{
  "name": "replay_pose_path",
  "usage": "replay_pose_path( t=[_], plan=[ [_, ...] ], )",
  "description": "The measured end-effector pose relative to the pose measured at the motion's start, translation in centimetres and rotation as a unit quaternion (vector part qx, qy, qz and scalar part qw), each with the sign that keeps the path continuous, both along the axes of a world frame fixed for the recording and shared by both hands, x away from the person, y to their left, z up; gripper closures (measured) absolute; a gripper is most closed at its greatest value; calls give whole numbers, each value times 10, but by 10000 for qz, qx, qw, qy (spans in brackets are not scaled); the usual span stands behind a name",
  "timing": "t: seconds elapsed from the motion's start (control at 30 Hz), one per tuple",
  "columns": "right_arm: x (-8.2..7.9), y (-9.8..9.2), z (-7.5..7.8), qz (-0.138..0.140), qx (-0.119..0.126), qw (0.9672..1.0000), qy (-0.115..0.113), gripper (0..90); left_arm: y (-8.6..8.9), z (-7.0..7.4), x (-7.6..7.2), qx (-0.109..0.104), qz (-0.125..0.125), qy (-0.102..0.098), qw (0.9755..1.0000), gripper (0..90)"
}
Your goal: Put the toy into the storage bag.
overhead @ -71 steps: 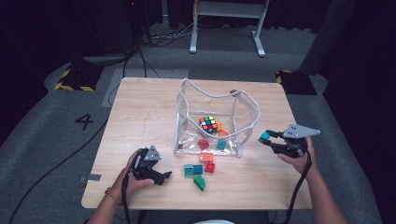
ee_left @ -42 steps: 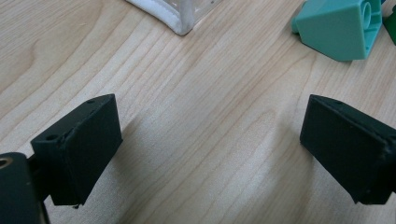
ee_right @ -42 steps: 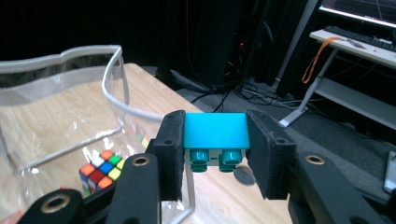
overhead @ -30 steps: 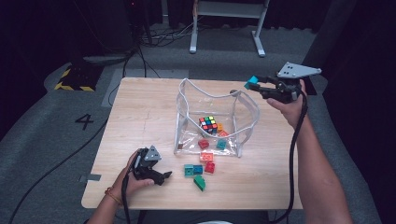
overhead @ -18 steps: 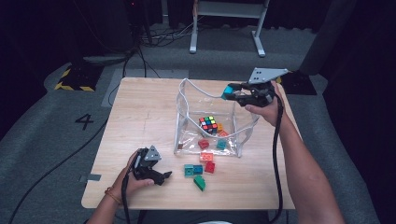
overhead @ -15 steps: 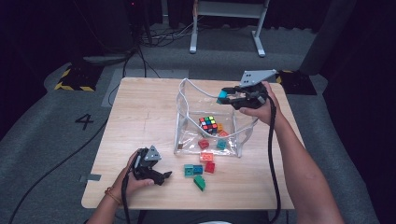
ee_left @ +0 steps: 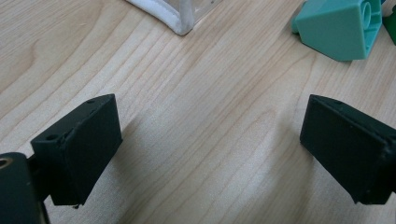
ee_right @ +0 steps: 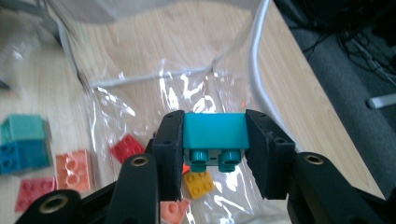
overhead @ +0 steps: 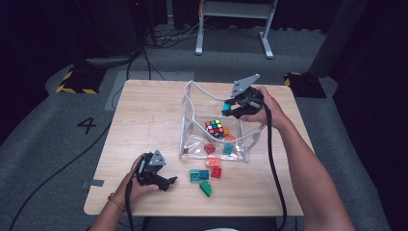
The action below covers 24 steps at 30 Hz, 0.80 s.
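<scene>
Two grippers are in use: near left, the left gripper [overhead: 169, 182] rests on the worktop [overhead: 144, 120], jaws spread wide and empty. Loose bricks [overhead: 206, 174] lie just right of it. Farther off, the right gripper [overhead: 226, 107] hovers over the clear bag [overhead: 192, 120], jaws clenched on a teal brick [ee_right: 214, 130].

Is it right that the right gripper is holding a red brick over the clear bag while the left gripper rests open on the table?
Not quite: the brick is teal, not red, as the right gripper view shows. The rest holds: the right gripper grips it over the clear bag, and the left gripper rests open on the table.
</scene>
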State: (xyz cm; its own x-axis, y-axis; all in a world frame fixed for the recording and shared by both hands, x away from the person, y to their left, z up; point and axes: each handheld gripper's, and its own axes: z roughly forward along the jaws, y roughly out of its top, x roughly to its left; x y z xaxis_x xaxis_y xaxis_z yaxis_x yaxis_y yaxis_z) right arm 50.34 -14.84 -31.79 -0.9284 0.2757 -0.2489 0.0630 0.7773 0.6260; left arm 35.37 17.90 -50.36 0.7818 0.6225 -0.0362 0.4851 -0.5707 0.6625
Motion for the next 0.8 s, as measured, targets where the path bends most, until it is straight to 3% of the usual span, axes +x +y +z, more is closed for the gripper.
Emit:
replay_pose_path(
  t=[0.1, 0.13, 0.23, 0.27, 0.53, 0.63, 0.67, 0.8],
  plan=[
    [3, 0, -3, -53, -228, 9996, 125, 594, 0, 0, 0, -12, 10, 1, 10000, 55],
    [6, -1, -6, -75, -414, 9990, 138, 594, 0, 0, 0, -28, 18, 4, 10000, 55],
    [9, -1, -9, -48, -572, 9983, 129, 594, 0, 0, 0, -28, 18, 5, 10000, 55],
    [10, -1, -10, -110, -763, 9968, 228, 594, 0, 0, 0, -26, 16, 4, 10000, 55],
    [16, -5, -20, -271, -1159, 9924, 304, 593, 0, 0, 0, -28, 17, 4, 10000, 55],
    [17, -8, -21, -298, -1329, 9902, 322, 593, 0, 0, 0, -29, 19, 5, 10000, 55],
    [18, -11, -22, -377, -1465, 9879, 332, 593, 0, 0, 0, -29, 18, 6, 10000, 55],
    [18, -19, -23, -445, -1510, 9868, 377, 593, 0, 0, 0, -27, 17, 4, 10000, 55]
  ],
)
